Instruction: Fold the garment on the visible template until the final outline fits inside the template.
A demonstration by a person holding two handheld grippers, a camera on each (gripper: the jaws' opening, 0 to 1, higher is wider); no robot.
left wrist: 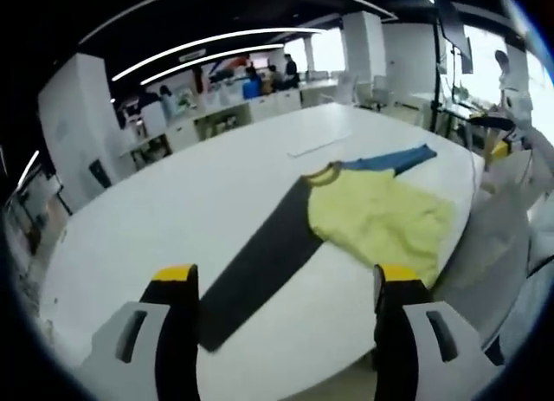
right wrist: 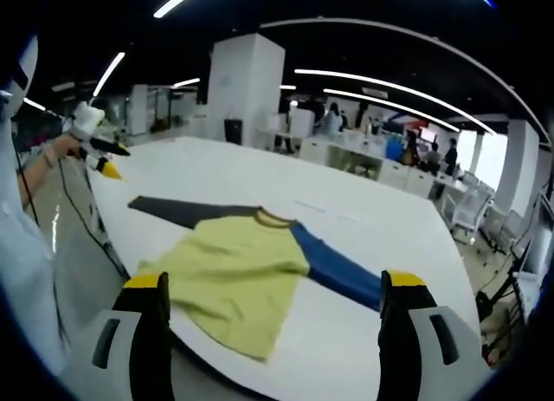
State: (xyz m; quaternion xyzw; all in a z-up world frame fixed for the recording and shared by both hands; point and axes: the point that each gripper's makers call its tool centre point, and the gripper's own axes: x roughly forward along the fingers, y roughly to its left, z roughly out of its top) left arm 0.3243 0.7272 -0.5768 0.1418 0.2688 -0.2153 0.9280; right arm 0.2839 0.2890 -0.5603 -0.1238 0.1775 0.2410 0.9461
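Left gripper view: left tool [left wrist: 286,288] held above the white counter [left wrist: 173,202], jaws wide apart, nothing between them. Yellow short-bodied shirt with one dark grey sleeve and one blue sleeve [left wrist: 372,215] lies flat near the counter's far-right edge; grey sleeve [left wrist: 260,262] runs out toward this tool, blue sleeve [left wrist: 389,161] points away.

Right gripper view: right tool [right wrist: 277,310] also wide, empty, hovering just short of the shirt [right wrist: 234,275]. Hem overhangs or sits right at the near counter edge; cannot tell which. No template outline can be made out.

Judgement: folding not begun; both sleeves fully spread. Next move calls for pinching a sleeve end and carrying it across the yellow body.

Room: broad bare counter beyond the collar. Left tool [right wrist: 104,154] shows at the left of the right view, beside the counter.
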